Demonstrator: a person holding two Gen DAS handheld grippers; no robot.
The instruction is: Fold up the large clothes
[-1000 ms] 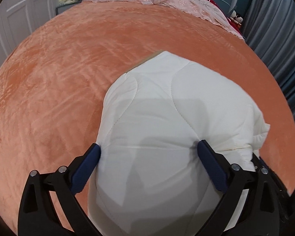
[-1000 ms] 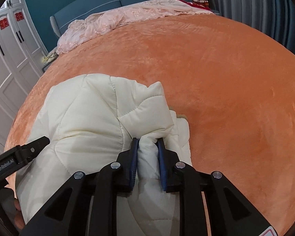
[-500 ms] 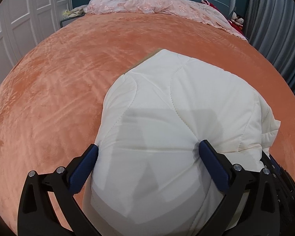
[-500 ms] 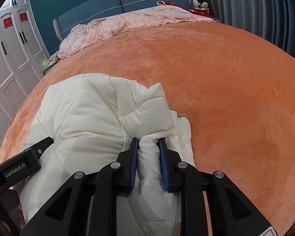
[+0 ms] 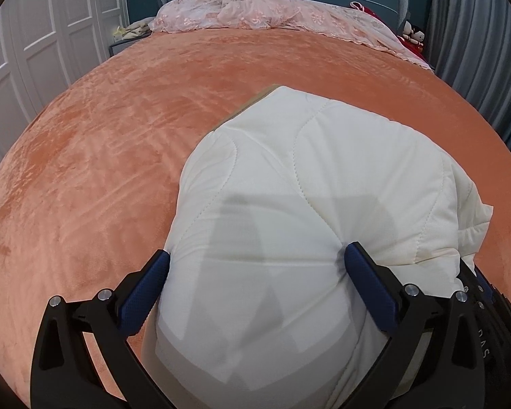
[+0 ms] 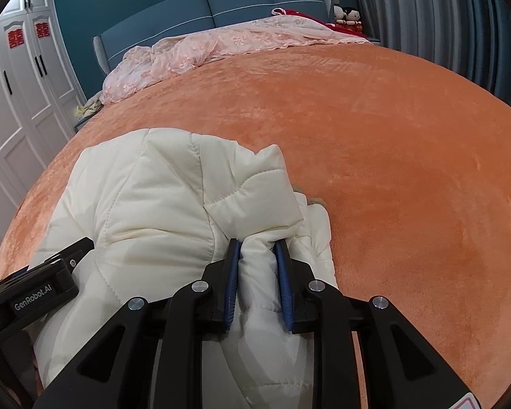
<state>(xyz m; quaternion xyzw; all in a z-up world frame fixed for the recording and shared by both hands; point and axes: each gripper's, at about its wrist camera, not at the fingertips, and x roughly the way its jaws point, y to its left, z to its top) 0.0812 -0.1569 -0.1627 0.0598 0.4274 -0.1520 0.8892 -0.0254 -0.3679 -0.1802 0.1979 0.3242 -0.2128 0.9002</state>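
My right gripper (image 6: 257, 248) fingers pinch a fold of the cream jacket (image 6: 160, 204); my left gripper (image 5: 255, 262) fingers straddle its bulk, pressing both sides.

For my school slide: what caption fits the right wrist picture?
Right gripper pinching a fold of the cream puffer jacket on the orange bedspread.

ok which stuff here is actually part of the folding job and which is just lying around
Part of the job:
- cream quilted jacket
- left gripper, jaws wide around a thick bundle of the jacket
- right gripper, jaws pinching a fold of the jacket
- orange bedspread, the work surface

Just lying about:
- pink lace bedding by the headboard
- red cloth
- small dolls
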